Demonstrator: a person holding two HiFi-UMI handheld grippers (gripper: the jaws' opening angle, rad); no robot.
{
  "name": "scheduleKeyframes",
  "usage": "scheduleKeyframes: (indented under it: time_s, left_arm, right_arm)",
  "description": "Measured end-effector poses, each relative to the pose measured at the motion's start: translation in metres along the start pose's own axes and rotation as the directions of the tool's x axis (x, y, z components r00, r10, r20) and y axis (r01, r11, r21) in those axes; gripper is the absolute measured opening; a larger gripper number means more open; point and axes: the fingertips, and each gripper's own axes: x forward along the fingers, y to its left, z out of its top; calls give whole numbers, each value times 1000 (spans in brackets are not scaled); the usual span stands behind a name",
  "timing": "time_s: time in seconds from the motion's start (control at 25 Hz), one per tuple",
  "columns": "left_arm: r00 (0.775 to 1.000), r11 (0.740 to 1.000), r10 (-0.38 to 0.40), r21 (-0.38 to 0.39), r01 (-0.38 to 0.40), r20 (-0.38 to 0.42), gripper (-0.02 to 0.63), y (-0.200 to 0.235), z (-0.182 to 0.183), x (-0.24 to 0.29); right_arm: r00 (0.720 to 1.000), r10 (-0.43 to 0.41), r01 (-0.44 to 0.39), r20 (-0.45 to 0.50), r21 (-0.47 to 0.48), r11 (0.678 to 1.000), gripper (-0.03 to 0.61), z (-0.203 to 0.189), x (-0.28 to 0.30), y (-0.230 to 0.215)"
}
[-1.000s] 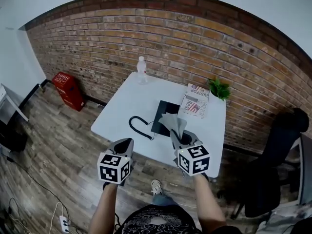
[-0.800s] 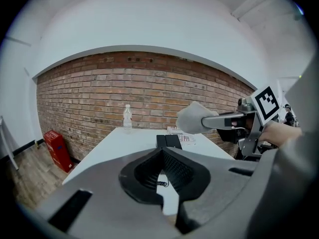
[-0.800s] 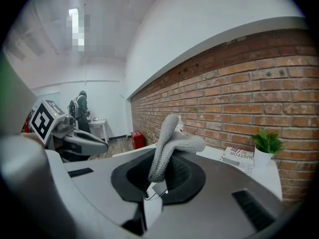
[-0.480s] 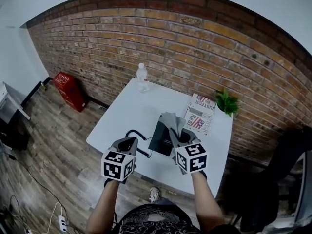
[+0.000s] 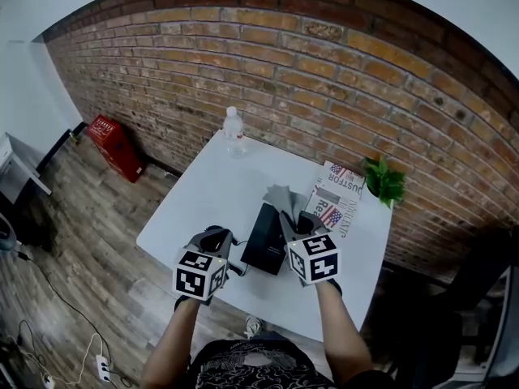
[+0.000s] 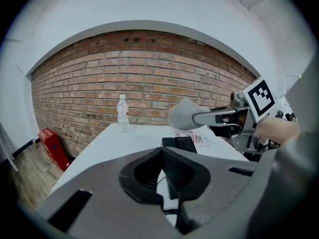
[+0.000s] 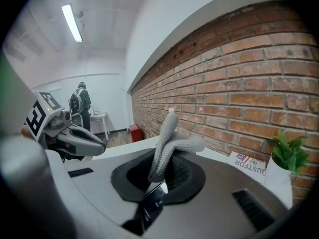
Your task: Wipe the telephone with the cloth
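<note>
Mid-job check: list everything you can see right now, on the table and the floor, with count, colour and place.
table: one, white, against the brick wall
telephone: one, black, near side of the table, between the two grippers
cloth: one, grey, pinched in the right gripper, above the telephone
water bottle: one, clear, table's far edge by the wall
newspaper: one, white with red and blue print, table's right side
plant: one, green, beside the newspaper
box: one, red, on the floor at the wall, far left
left gripper: grey, jaws together, empty
right gripper: grey, shut on the cloth
</note>
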Motion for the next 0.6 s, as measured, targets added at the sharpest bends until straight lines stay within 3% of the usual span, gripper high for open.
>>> scheduleKeyframes:
  time_s: [0.6]
  left_arm:
    - [999,999,-44,-20,43,-33,6,23,-12,17]
  right_arm:
    - [985,-48,30,-165,-112,993,11,-39,66,-8]
